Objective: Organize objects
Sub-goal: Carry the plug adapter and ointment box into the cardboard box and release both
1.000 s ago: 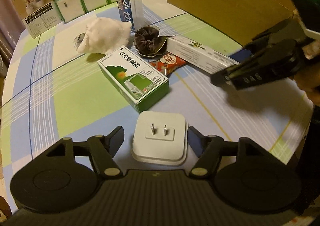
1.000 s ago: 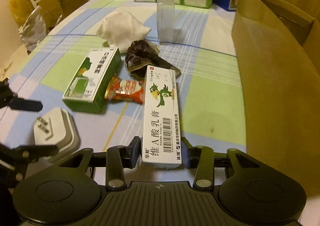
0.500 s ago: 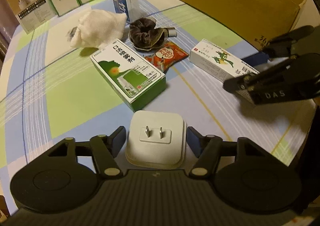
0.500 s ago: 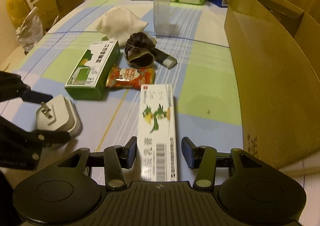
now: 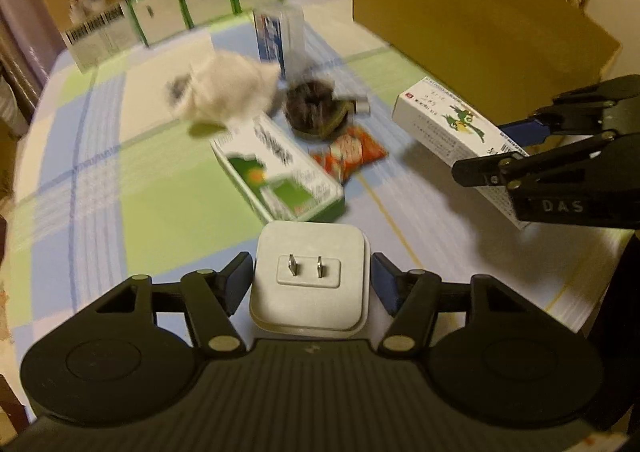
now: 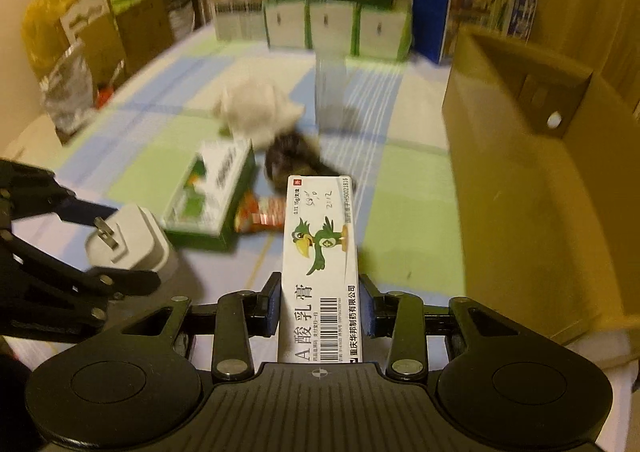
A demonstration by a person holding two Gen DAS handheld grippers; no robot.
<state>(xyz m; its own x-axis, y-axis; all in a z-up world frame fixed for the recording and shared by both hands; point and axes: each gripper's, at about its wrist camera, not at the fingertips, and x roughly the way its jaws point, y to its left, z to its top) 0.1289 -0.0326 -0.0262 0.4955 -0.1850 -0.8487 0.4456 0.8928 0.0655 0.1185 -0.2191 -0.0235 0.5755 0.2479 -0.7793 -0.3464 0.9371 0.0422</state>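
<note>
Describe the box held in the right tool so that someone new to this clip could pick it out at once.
Start at the big open cardboard carton on the right of the checked tablecloth. Just left of it, the right tool is shut on a long, narrow white box, raised off the cloth. Unlike the wider green-and-white box nearby, it bears a green cartoon bird and a barcode.

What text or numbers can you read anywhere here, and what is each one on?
"DAS": right gripper body.
"A酸乳膏", "0.1% 15g/支/盒", "H50021816": white ointment box.
Green box, red snack packet, back cartons: print too blurred to read.
</note>
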